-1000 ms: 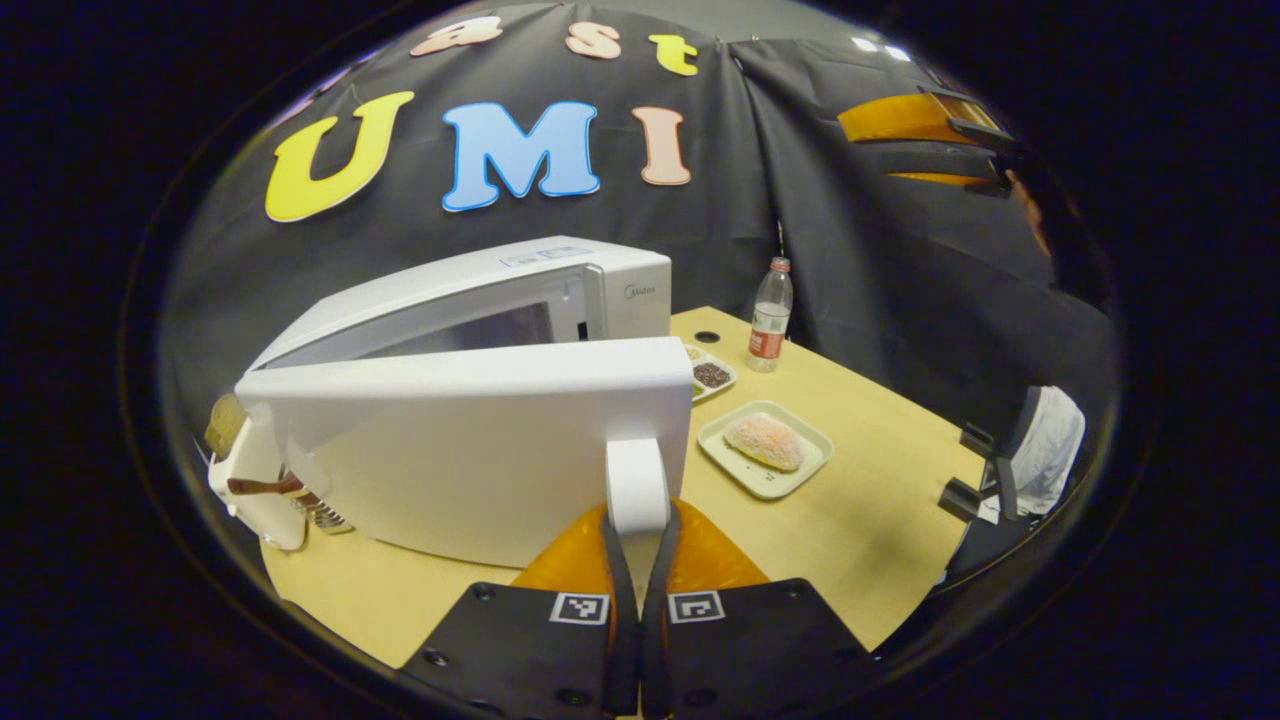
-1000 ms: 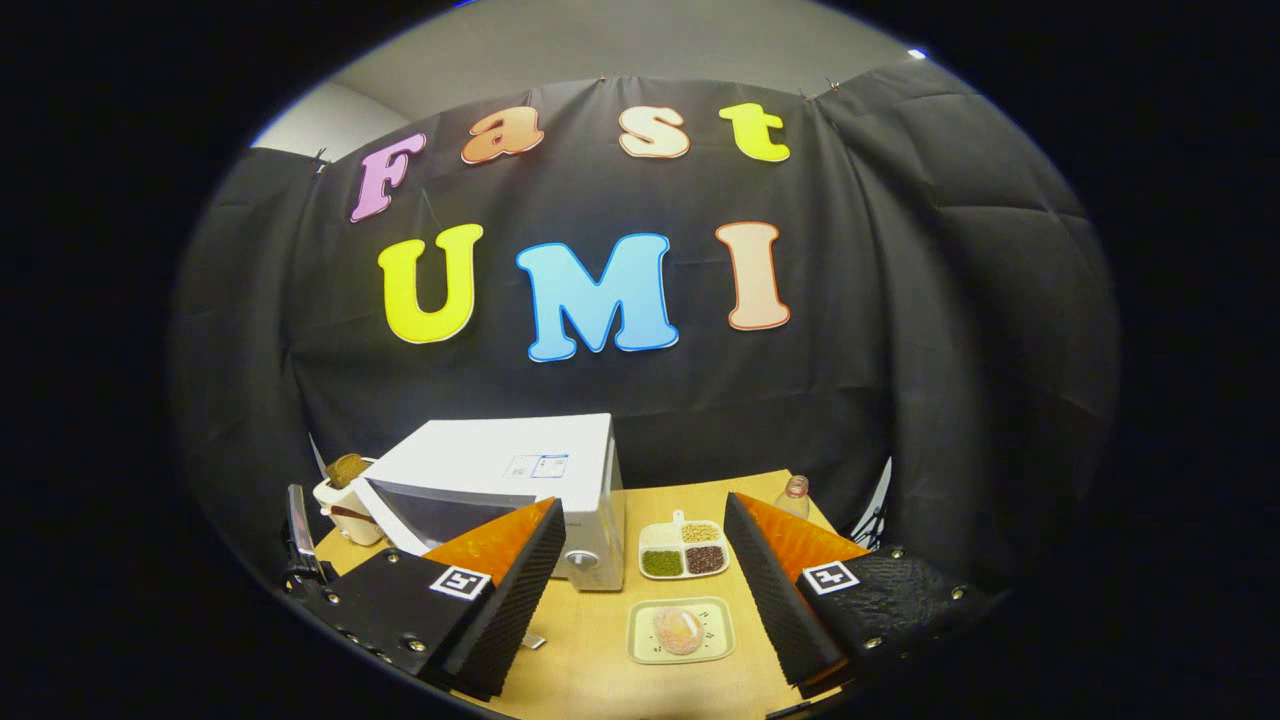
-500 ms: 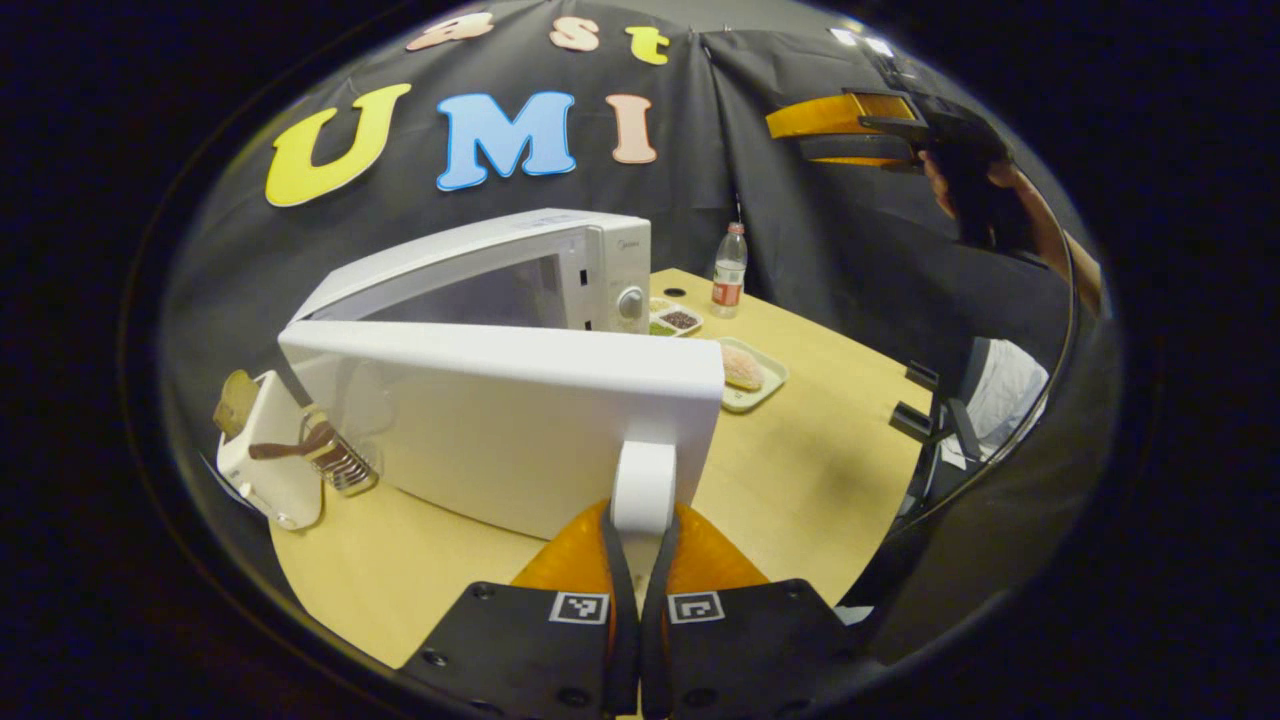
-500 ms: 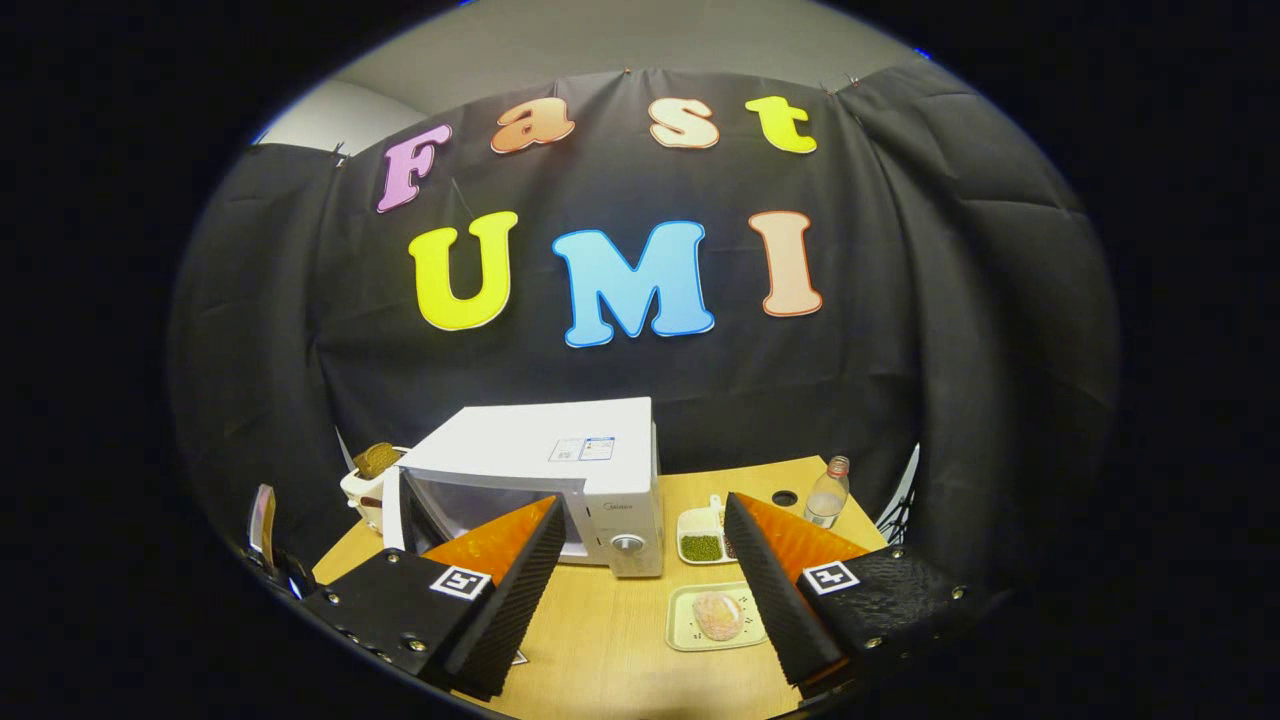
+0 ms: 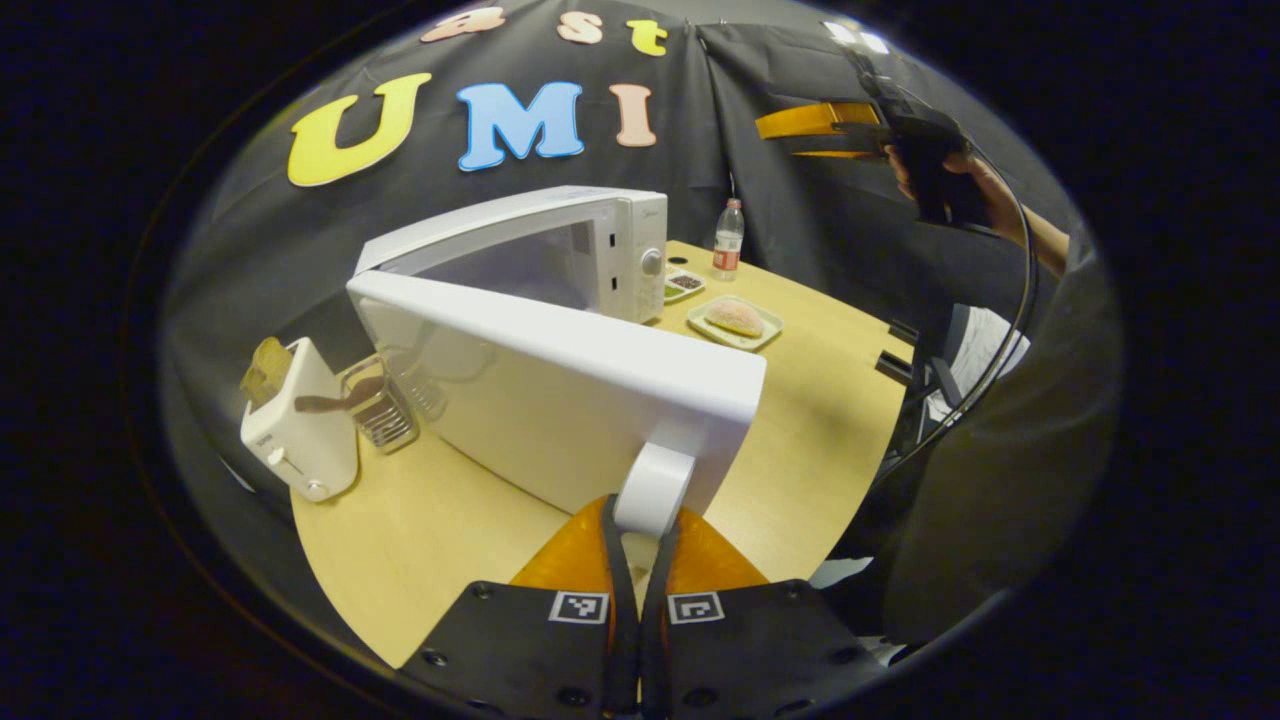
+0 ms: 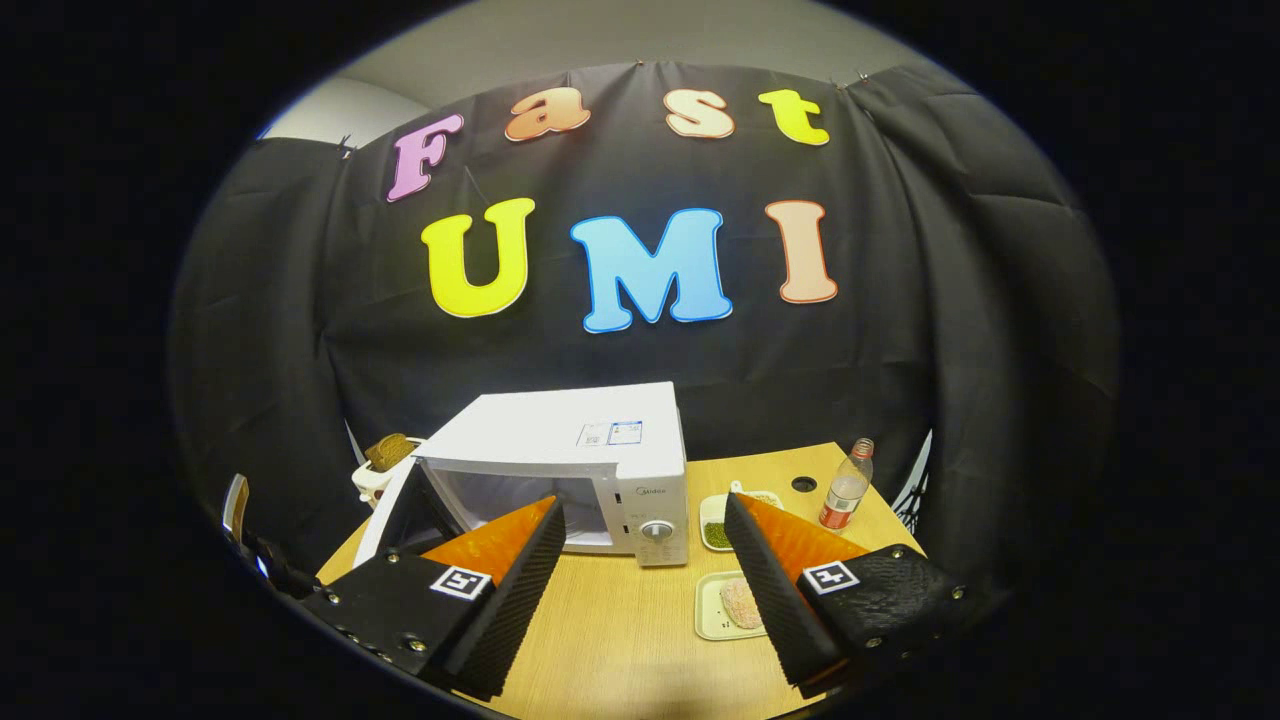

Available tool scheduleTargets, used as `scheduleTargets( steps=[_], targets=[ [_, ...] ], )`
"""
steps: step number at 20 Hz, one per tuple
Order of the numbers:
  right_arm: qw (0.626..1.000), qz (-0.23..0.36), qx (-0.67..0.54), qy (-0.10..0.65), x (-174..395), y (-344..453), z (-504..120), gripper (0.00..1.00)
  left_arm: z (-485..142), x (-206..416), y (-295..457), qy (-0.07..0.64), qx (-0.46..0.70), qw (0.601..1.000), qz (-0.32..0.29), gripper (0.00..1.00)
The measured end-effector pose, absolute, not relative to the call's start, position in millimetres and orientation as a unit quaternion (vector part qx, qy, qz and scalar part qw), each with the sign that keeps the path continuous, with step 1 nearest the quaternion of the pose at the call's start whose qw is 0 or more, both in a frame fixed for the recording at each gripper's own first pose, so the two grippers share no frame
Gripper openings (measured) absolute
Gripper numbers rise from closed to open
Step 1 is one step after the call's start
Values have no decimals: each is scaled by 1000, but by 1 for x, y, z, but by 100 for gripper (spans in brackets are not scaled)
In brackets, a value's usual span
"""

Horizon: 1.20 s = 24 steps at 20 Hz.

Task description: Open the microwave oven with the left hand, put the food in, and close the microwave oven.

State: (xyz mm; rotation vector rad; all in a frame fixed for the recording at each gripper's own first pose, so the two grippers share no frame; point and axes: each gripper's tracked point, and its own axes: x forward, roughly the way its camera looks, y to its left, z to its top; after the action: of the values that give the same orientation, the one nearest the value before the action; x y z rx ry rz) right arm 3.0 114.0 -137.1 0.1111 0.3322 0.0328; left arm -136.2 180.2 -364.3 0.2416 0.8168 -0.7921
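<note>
With my left gripper (image 5: 640, 545) clamped on the door handle (image 5: 655, 487), both fingers pressing its sides, the microwave door (image 5: 560, 385) stands swung well out from the microwave (image 6: 600, 460) and the cavity is exposed. My right gripper (image 6: 640, 590) hangs high above the bench (image 6: 620, 640), fingers wide apart, holding nothing.

Food (image 5: 735, 318): a pale breaded piece on a small tray (image 5: 760, 335), on the bench just right of the microwave front and well apart from both grippers. Not yet picked up. Judged stage: opening step near its end; loading not started.

Other items: toaster (image 5: 298, 430) and a wire rack (image 5: 385, 410) at the hinge side of the door; divided dish (image 6: 718, 505) of beans and a water bottle (image 6: 845, 490) behind the tray.

Risks from here:
- Door edge on the hinge side looks near the rack and toaster. Pulling the swing further could knock them.
- Grip sits low on the handle; a pull off the hinge arc could slip the fingers or drag the whole microwave across the bench.
- Right gripper must descend a long way to the tray. A careless approach could nudge the bottle or dish, or tip the food off its tray.
- Releasing the handle carelessly could let the door drift back into the loading path.
</note>
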Motion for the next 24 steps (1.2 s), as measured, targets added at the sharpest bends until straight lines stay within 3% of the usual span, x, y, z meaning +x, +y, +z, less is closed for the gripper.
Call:
scheduleTargets(
  steps=[15, 19, 24],
  targets=[
    [978, 30, 40, 201, 15, 140, -179, 98, -362, -132, 299, 401, 116, 858, -300, 7],
    [975, -24, 33, 218, 17, 96, -237, 98, -361, -132, 303, 395, 106, 867, -283, 7],
    [945, -64, 17, 322, 0, 43, -344, 98, -362, -132, 303, 387, 102, 879, -258, 11]
  ],
)
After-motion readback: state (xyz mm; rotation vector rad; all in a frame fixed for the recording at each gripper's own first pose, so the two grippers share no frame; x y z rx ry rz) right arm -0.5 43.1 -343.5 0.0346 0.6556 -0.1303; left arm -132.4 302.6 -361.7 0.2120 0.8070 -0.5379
